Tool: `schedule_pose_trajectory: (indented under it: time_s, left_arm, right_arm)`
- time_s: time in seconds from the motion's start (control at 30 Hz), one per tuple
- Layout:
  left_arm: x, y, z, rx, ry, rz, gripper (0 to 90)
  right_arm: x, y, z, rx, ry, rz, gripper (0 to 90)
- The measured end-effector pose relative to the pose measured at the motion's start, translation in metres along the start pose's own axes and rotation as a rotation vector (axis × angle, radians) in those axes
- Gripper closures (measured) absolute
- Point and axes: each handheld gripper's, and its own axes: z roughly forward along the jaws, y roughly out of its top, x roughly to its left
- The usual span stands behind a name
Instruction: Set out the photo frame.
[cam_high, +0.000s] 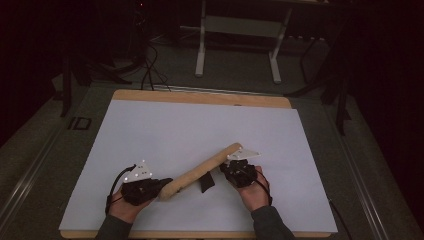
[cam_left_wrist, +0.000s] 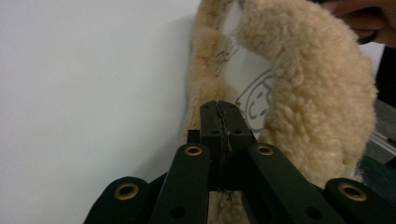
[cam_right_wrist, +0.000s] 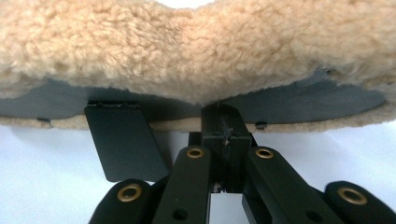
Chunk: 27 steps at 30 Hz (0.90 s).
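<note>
One long fleece pad (cam_high: 202, 171) lies on the counter (cam_high: 165, 125), tan and woolly, with one black tab (cam_high: 207, 182) hanging from its edge. Two hand-held grippers are there: the left hand-held gripper (cam_high: 161, 186) at the pad's near end and the right hand-held gripper (cam_high: 226, 171) at its side. Each carries one grey three-cornered plate, two in all. Two hands hold them, and one white sheet covers the single counter.

So the long fleecy tan pad (cam_high: 202, 171) lies slanted on the white sheet (cam_high: 190, 130), running 8 to 2 o'clock. Left gripper (cam_high: 162, 184) meets its lower end, right gripper (cam_high: 231, 170) sits by the upper end.
</note>
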Motion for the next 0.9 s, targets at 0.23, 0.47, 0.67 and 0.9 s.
schedule_pose_trajectory:
  time_s: [0.23,0.47,0.67,0.9]
  left_arm:
    - [-0.006,0.002,0.005,0.001,-0.049,0.025,90.0]
    - [-0.009,0.003,0.010,-0.006,-0.091,0.031,90.0]
    - [-0.015,0.005,0.016,-0.012,-0.127,0.035,90.0]
    - [-0.021,0.006,0.023,-0.014,-0.145,0.046,90.0]
  right_arm:
    - [0.000,0.005,0.000,-0.002,-0.003,-0.002,90.0]
    - [0.000,0.009,0.002,0.003,-0.008,-0.001,90.0]
    - [0.002,0.014,0.004,0.009,0.009,-0.004,90.0]
    - [0.005,0.019,0.004,0.010,0.031,-0.009,90.0]
